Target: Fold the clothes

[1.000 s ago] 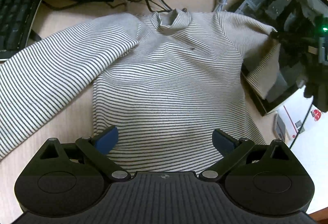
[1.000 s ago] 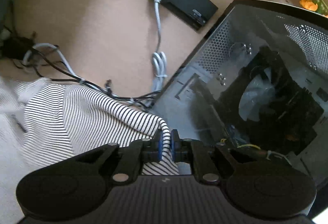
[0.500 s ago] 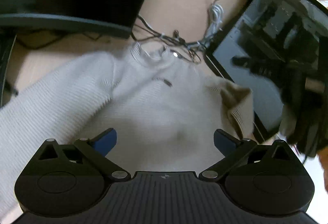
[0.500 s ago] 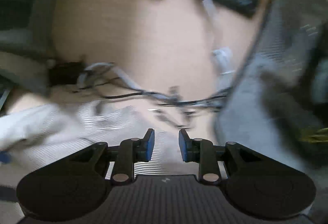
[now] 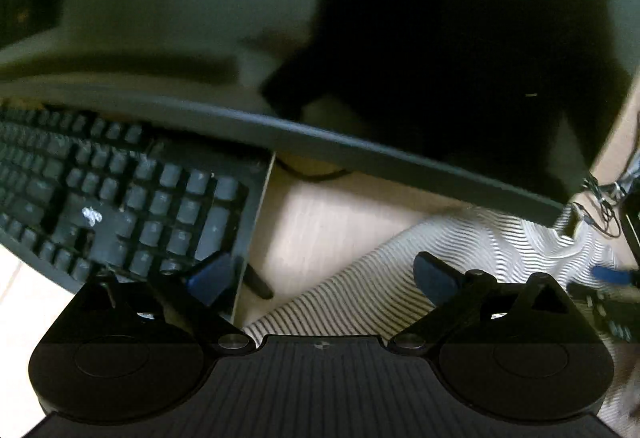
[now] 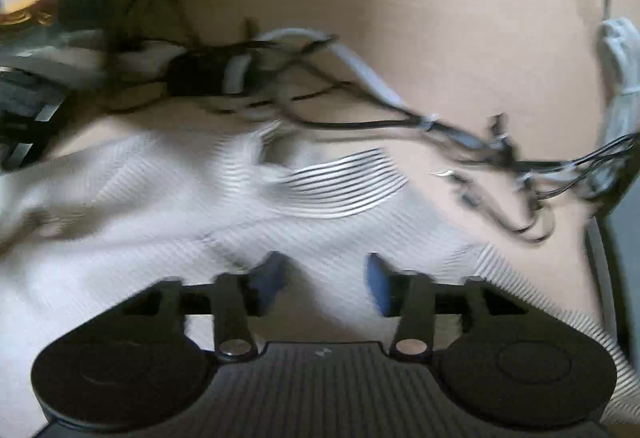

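A grey-and-white striped turtleneck sweater [image 6: 200, 222] lies flat on a light wooden desk, its collar [image 6: 344, 181] toward the cables. My right gripper [image 6: 324, 278] is open and empty, hovering over the sweater's upper chest. My left gripper [image 5: 320, 274] is open and empty, over the sweater's left sleeve [image 5: 384, 278] and the bare desk beside it. The right gripper's blue pad [image 5: 612, 274] shows blurred at the right edge of the left wrist view.
A black keyboard [image 5: 112, 193] lies left of the sleeve, under a dark curved monitor [image 5: 400, 77]. A tangle of black and white cables [image 6: 360, 109] lies just past the collar. A dark computer case edge [image 6: 624, 238] stands at the right.
My right gripper let go of the right sleeve cuff, opened, and swung left over the sweater's chest. My left gripper swung left from the sweater's body toward the left sleeve and keyboard.
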A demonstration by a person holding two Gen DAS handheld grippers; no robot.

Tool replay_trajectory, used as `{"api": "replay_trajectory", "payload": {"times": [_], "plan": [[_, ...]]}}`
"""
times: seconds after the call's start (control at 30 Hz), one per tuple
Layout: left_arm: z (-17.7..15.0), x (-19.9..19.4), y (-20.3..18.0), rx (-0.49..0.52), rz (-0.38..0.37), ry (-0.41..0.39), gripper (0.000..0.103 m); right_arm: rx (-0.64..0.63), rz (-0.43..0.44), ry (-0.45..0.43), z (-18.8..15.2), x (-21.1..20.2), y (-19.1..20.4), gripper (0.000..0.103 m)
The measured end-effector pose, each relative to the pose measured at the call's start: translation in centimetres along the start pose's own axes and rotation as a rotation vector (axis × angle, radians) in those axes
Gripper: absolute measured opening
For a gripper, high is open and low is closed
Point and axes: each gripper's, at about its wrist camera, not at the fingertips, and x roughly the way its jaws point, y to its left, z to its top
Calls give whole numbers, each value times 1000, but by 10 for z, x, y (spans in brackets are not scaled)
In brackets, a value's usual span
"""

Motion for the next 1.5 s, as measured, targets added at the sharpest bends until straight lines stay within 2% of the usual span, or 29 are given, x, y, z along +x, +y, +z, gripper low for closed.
{"api": "replay_trajectory", "payload": {"times": [0.07, 0.1, 0.2, 0.27, 0.37, 0.4, 0.43, 0.5, 0.53, 0.6, 0.63, 0.73, 0.83, 0.9, 1.0, 1.13, 1.23, 1.27, 1.5], "plan": [[-2, -13, -13, 19, -76, -16, 101, 59, -154, 2, 3, 0, -13, 51], [-3, -19, -20, 33, -112, -22, 101, 115, -174, -1, 2, -4, -23, 51], [-11, -28, -44, 117, -189, -32, 102, 291, -62, -9, -14, -30, -47, 51], [-14, -18, -51, 163, -158, -18, 102, 336, 0, -9, -31, -45, -51, 51], [-20, 5, -58, 187, -91, 24, 102, 311, 42, -4, -51, -57, -40, 51], [-21, 13, -58, 187, -74, 40, 99, 295, 51, 3, -55, -60, -35, 52], [-22, 19, -58, 197, -65, 51, 84, 280, 55, 9, -58, -60, -32, 54], [-25, 28, -61, 232, -68, 79, 61, 252, 47, 4, -62, -59, -29, 54], [-26, 32, -63, 249, -57, 72, 60, 244, 44, 3, -63, -60, -28, 54], [-25, 37, -63, 274, -21, 47, 64, 245, 53, 2, -63, -66, -28, 54], [-24, 39, -61, 279, -2, 35, 71, 247, 58, 1, -63, -69, -28, 54], [-21, 40, -47, 246, 32, 31, 80, 252, 95, -8, -63, -85, -27, 54], [-20, 29, -38, 206, 67, 30, 80, 243, 136, -1, -69, -99, -19, 55], [-20, 10, -38, 165, 32, 16, 79, 242, 149, 15, -76, -104, -14, 55], [-27, -23, -52, 167, -113, -7, 85, 253, 148, 44, -88, -109, -5, 55], [-53, -33, -71, 196, -282, 72, 89, 231, 114, 51, -102, -123, 7, 57], [-78, -20, -73, 205, -311, 155, 91, 204, 77, 53, -110, -129, 18, 60], [-84, -25, -72, 221, -318, 124, 93, 216, 69, 59, -111, -132, 19, 60], [-108, -57, -59, 284, -360, 162, 98, 258, 37, 91, -133, -162, 30, 60]]}}
